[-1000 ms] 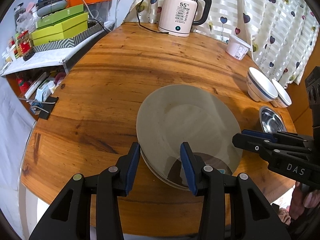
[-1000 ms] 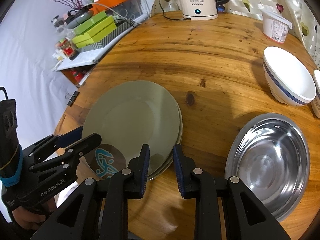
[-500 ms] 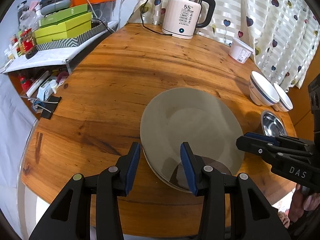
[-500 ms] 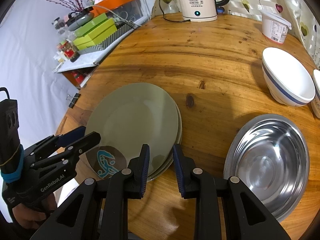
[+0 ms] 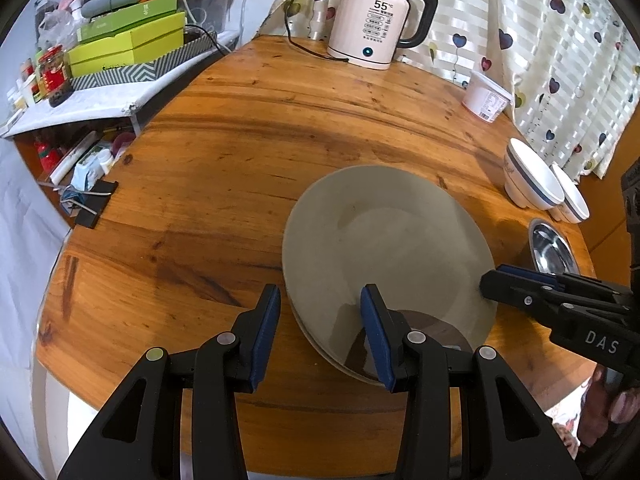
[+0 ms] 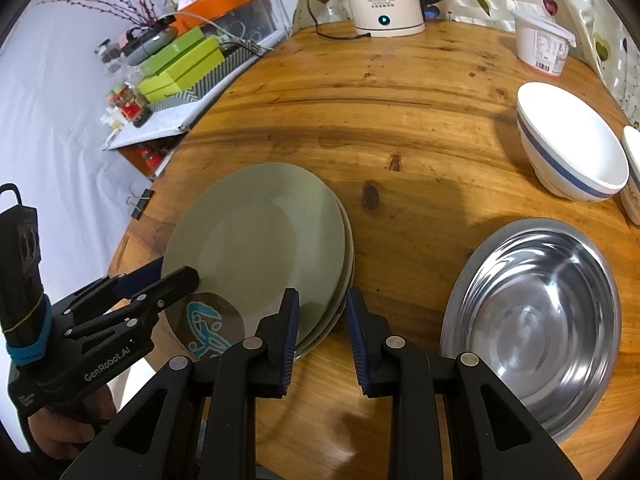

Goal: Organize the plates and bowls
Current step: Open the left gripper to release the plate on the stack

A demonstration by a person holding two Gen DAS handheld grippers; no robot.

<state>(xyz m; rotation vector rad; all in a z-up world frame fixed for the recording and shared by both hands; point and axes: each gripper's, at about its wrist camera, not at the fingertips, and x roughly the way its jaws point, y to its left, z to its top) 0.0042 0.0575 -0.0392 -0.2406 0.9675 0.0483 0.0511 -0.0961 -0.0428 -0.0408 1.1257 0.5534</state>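
Left wrist view: with the green plate stack (image 5: 384, 240) at the bench's (image 5: 240, 140) near edge, left fingers (image 5: 266, 320) released astride its rim, right fingers' (image 5: 516, 270) hold unclear, clamp opposite rims squarely, then lift level.

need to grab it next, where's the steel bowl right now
The steel bowl sits on the wooden table at the lower right of the right wrist view, right of the stacked green plates and in front of the white bowl.

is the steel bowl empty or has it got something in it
Empty. The right wrist view looks straight into the steel bowl on the table and shows only bare, shiny metal inside.
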